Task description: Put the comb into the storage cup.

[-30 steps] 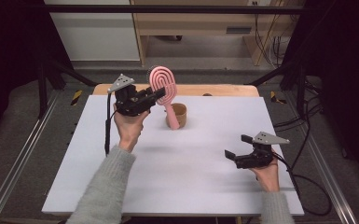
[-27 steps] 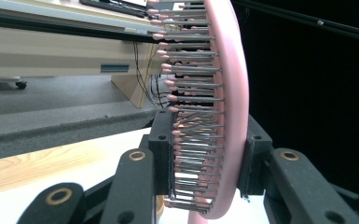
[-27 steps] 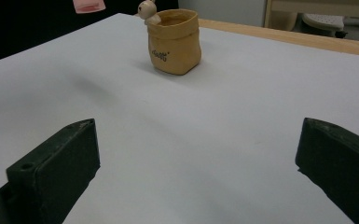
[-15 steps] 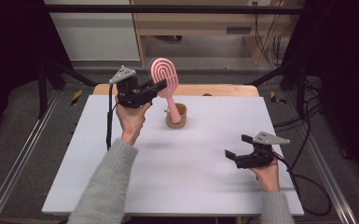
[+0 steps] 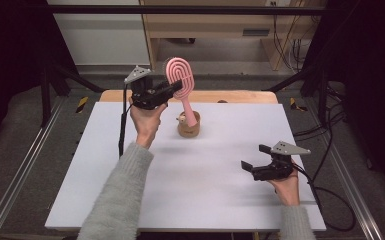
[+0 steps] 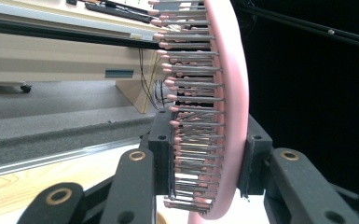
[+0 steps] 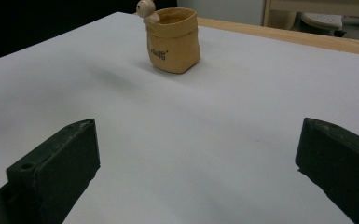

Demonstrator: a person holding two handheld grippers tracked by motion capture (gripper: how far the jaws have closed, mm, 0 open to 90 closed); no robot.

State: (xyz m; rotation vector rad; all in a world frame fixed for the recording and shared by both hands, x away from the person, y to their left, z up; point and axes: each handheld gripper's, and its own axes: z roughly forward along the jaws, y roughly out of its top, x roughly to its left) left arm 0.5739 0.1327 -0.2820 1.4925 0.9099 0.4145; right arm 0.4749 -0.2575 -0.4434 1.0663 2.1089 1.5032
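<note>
So the pink hairbrush is up in the air over the far side of the white table, head up, handle end hanging right above the little tan pot. Can't tell if the tip touches the rim. My left gripper has its jaws clamped on the brush head, one pad on the bristles, one on the back. My right gripper sits low near the table's near right edge, jaws spread wide, nothing in them.
</note>
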